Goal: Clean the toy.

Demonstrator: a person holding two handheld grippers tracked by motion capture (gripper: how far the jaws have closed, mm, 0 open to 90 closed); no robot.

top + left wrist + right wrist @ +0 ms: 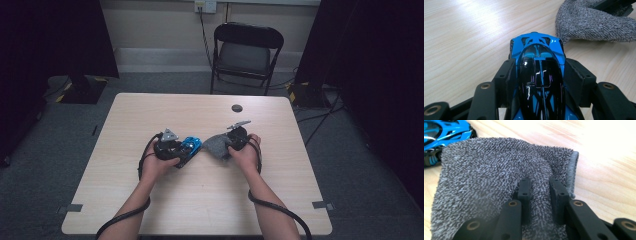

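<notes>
No writing, label, brand or number can be read on anything here

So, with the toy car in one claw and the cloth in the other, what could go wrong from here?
1. The left claw grips the glossy blue toy car only by its sides; the smooth body might slip or twist if the cloth pushes on it.
2. The right claw pinches just a fold of the grey cloth; rubbing could pull the fold out.
3. The loose cloth hangs to the table and may snag the car's wheels.
</notes>
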